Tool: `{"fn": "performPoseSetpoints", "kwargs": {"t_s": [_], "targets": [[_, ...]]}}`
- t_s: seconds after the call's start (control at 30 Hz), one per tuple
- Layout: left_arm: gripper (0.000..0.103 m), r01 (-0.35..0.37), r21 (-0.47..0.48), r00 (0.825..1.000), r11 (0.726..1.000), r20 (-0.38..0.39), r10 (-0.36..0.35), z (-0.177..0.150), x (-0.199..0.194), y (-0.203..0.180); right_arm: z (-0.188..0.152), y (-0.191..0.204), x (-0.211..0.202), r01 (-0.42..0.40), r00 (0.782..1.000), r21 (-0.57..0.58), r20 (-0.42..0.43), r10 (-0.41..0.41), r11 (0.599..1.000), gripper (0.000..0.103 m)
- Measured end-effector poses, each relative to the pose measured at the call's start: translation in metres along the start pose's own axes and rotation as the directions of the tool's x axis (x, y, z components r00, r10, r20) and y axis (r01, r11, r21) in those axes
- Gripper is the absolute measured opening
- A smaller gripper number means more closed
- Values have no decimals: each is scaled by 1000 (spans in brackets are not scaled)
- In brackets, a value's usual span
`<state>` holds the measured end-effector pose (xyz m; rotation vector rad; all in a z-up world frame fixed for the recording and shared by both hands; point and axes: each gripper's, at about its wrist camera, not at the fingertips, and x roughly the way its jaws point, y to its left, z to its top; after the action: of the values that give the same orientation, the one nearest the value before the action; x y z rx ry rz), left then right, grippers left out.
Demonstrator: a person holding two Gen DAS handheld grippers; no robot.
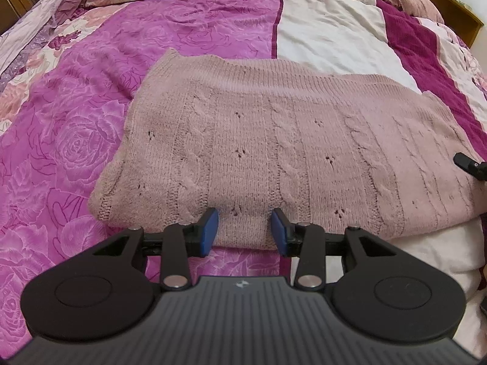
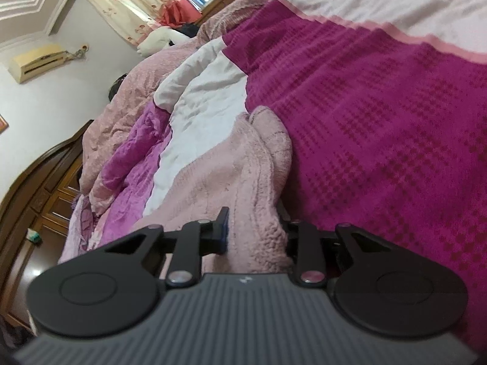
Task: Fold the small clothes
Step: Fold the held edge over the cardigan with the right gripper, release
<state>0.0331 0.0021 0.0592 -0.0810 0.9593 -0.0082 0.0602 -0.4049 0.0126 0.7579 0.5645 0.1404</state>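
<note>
A pale pink cable-knit sweater (image 1: 274, 152) lies folded flat across the bed. My left gripper (image 1: 245, 228) is open, its blue pads (image 1: 210, 231) on either side of the sweater's near folded edge, with knit between them. My right gripper (image 2: 254, 231) is at the sweater's right end; a thick bunch of the pink knit (image 2: 243, 182) fills the gap between its fingers, and the right finger is hidden behind the fabric. A black tip of the right gripper shows at the right edge of the left wrist view (image 1: 470, 164).
The bed is covered by a magenta rose-print quilt (image 1: 76, 121) with a white panel (image 1: 328, 30) and a dark magenta waffle blanket (image 2: 380, 121). Wooden cabinets (image 2: 39, 188) stand beside the bed. A window with curtains (image 2: 127, 6) and an air conditioner (image 2: 36, 60) are on the wall.
</note>
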Motion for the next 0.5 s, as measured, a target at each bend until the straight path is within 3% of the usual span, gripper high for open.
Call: {"fn": "performPoseSetpoints", "kwargs": {"t_s": [0.4,0.5], "targets": [[47,-20,9,999,1000,26,20,9,-38,36,7,47,-17,-60,992,26,109,57,998,26],[47,-59,57,998,997,20,58,16,-41,45,8,74,-19,-65,991,-53,111,70,997,26]]}}
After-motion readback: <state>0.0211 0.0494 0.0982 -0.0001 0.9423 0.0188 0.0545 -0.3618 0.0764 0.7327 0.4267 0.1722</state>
